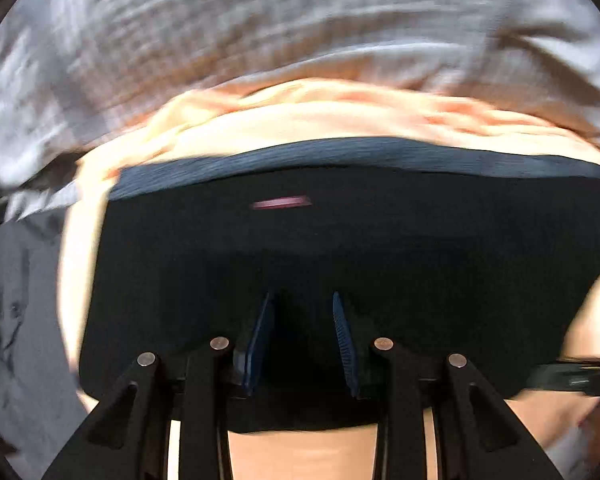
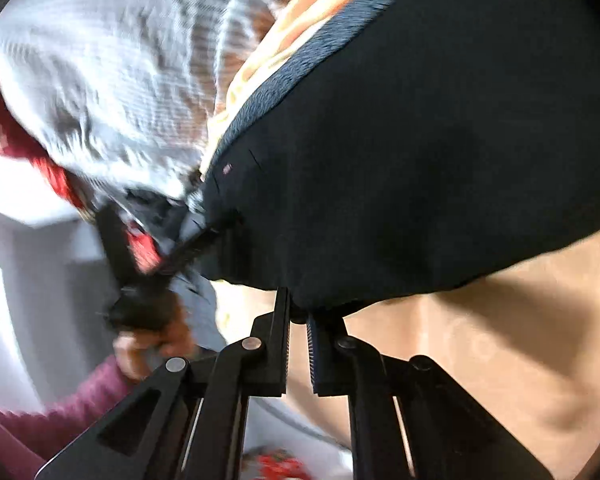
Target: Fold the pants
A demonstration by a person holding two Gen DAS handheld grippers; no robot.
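Black pants (image 1: 340, 248) lie spread on a peach surface (image 2: 500, 340). Their dark blue waistband (image 1: 340, 156) is on the far side, with a small pink label (image 1: 282, 202) just below it. My left gripper (image 1: 302, 298) points down over the middle of the pants. Its blue pads (image 1: 260, 340) stand apart and I see no fold pinched between them. My right gripper (image 2: 298, 306) is shut on the near edge of the pants (image 2: 420, 140), so the cloth hangs from its narrow jaws. In the right wrist view the left gripper's tool (image 2: 120, 248) is a blur near the waistband corner.
Crumpled peach cloth (image 1: 300, 112) lies beyond the waistband. A grey-white woven blanket (image 1: 220, 20) is heaped behind it. A red patterned item (image 2: 56, 176) sits at the left of the right wrist view. A hand (image 2: 152, 344) in a maroon sleeve (image 2: 60, 412) holds the other tool.
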